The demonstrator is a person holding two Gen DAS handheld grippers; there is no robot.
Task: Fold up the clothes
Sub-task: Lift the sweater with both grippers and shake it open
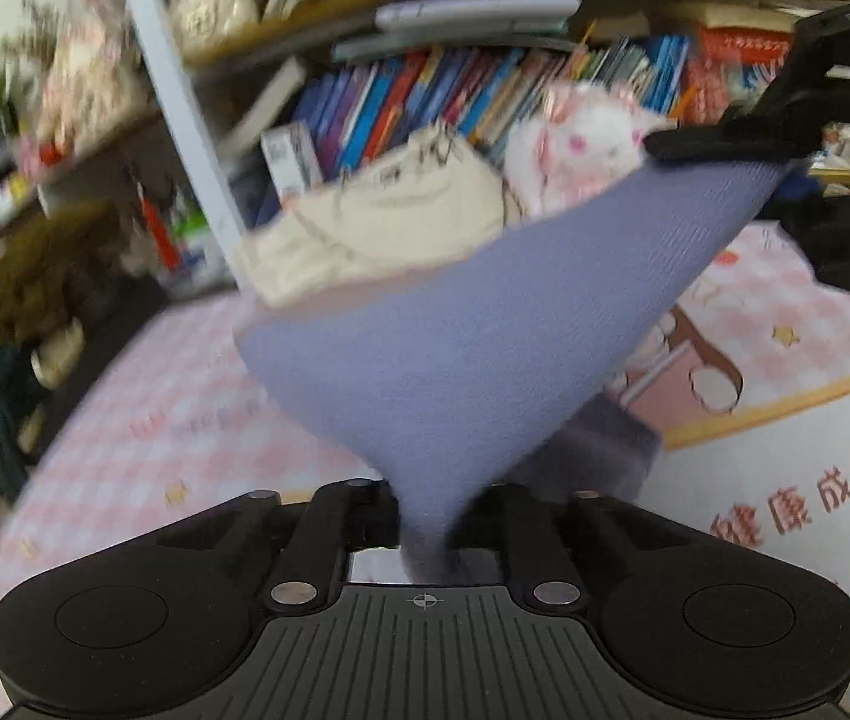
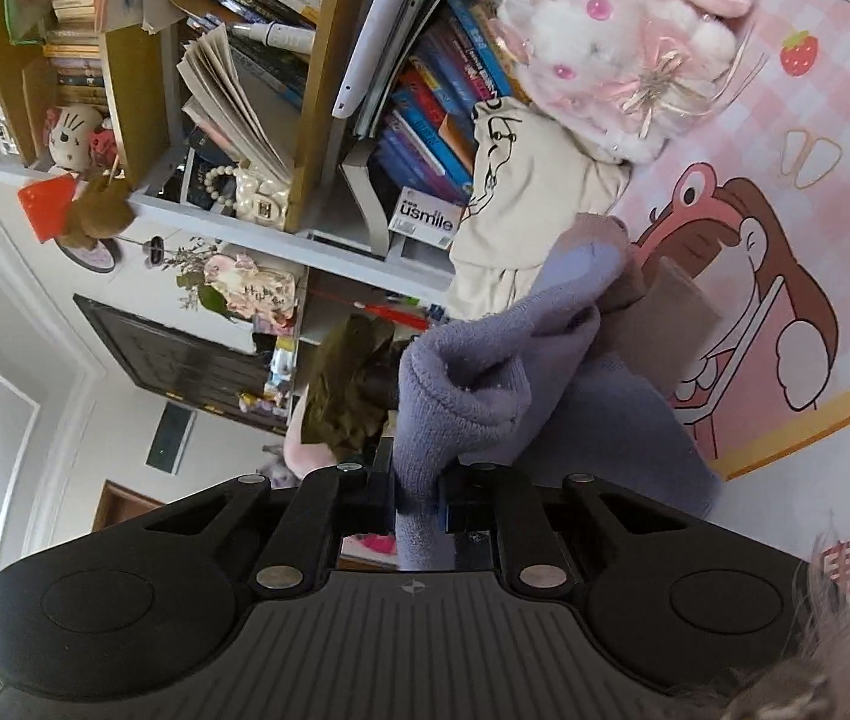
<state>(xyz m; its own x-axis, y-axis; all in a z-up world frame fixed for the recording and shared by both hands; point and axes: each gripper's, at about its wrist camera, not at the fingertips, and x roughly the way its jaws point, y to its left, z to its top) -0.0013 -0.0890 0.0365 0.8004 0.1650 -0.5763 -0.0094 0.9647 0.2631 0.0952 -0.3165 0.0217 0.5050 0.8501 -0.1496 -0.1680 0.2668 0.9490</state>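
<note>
1. Left hand-held gripper (image 1: 428, 531): its jaws pinch one end of the lilac garment (image 1: 485, 330), which fans up from 6 o'clock toward 1 o'clock in its view, stretched taut above the pink checked mat (image 1: 173, 420).
2. The cloth's long axis runs between the two grippers; neither is nearer, as each holds an end.
3. Right hand-held gripper (image 2: 419, 504): clamped on a thick bunched fold of the lilac garment, the rest sagging toward 2 o'clock onto the mat.
4. Count: one lilac garment held, one cream garment (image 2: 521, 204) heaped at 12 o'clock, one plush toy (image 2: 617, 48) just beyond it, two grippers.
5. How far folding has gone cannot be judged.
</note>
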